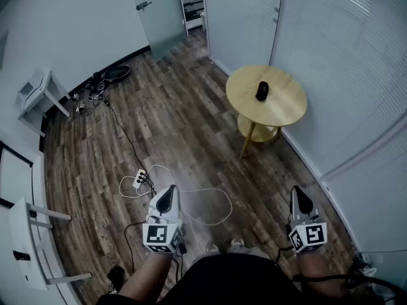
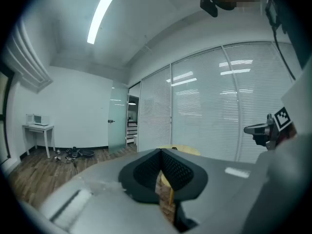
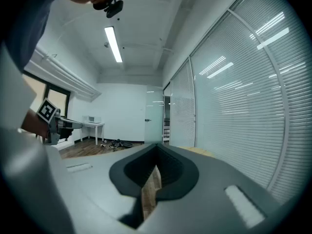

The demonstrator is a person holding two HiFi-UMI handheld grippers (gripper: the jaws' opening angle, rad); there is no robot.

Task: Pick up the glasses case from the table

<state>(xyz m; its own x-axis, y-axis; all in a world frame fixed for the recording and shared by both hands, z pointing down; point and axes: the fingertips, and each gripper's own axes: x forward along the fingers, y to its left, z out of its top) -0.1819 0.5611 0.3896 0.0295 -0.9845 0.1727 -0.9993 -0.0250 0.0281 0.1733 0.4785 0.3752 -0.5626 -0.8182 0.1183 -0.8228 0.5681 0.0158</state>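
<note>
On round wooden table (image 1: 286, 107) — small, dark glasses case (image 1: 262, 91).

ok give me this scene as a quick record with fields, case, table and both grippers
glasses case: dark, lying on the table top, untouched
table: round, light wood, lower shelf, beside the blinds
left gripper: jaws together, empty, well short of the table
right gripper: jaws together, empty, well short of the table
floor: wood planks, white cable and power strip
task: case not yet picked up

The glasses case (image 1: 262, 91) looks matt, the round table (image 1: 287, 108) smooth pale wood, the floor (image 1: 172, 129) grained planks.
</note>
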